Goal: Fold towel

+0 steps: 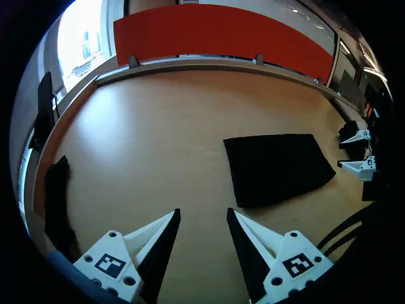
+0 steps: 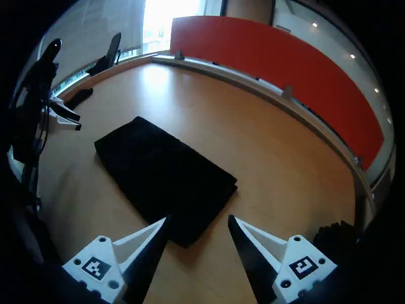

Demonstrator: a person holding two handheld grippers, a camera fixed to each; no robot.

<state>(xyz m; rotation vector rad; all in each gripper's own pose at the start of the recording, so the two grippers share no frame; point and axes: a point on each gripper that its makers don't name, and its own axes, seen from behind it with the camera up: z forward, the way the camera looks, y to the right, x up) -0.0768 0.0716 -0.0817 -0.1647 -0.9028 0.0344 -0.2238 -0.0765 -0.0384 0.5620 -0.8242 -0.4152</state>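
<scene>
1. Left gripper [image 1: 203, 210]: fingers spread wide, empty, over bare table [image 1: 152, 137].
2. Right gripper [image 2: 198, 217]: fingers just as wide, gripping nothing; the towel's near corner shows between them.
3. Towel [image 2: 164, 180]: black, folded flat, running toward 11 o'clock in the right gripper view; at 2 o'clock, apart, in the left gripper view.
4. Open wood borders every towel edge.
5. Red panel [image 1: 217, 35] lines the far rim at 12 o'clock.
</scene>
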